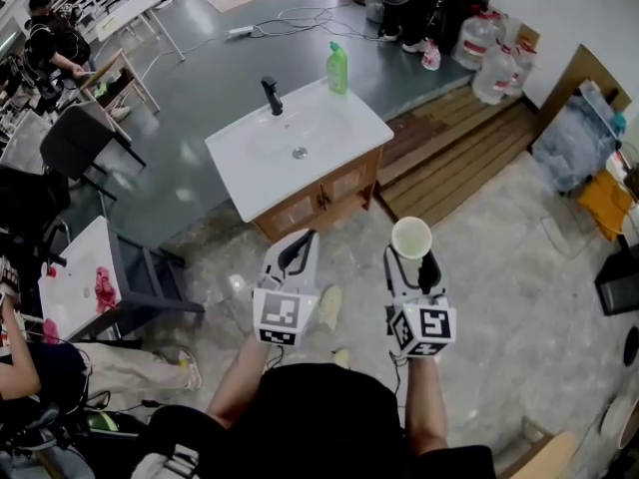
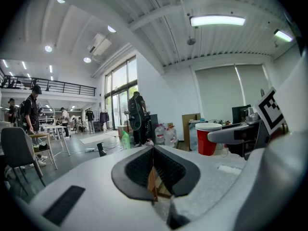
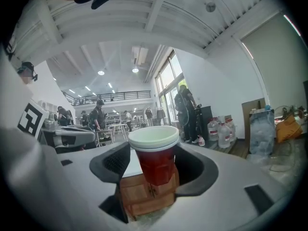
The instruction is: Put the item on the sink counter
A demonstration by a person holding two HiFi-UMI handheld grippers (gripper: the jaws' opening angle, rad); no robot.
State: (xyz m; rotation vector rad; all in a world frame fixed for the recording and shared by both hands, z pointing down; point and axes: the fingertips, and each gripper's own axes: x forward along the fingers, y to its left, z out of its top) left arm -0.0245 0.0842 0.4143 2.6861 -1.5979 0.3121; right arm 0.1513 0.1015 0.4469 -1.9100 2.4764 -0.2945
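A red cup (image 1: 411,238) with a white inside stands upright between the jaws of my right gripper (image 1: 412,255), which is shut on it at about waist height. In the right gripper view the cup (image 3: 155,160) fills the gap between the two black pads. My left gripper (image 1: 299,247) hangs beside it, shut and holding nothing; its pads (image 2: 139,170) meet in a thin line. Ahead and below stands the white sink counter (image 1: 250,173) on a wooden cabinet (image 1: 324,200). It carries a black tap (image 1: 272,96) and a green bottle (image 1: 337,68).
Wooden pallet boards (image 1: 459,148) lie right of the cabinet, with water jugs (image 1: 491,56) behind them. A white table (image 1: 75,287) and a dark chair (image 1: 150,277) stand at my left. Cables (image 1: 290,23) run over the grey floor beyond the sink. People work at desks far left.
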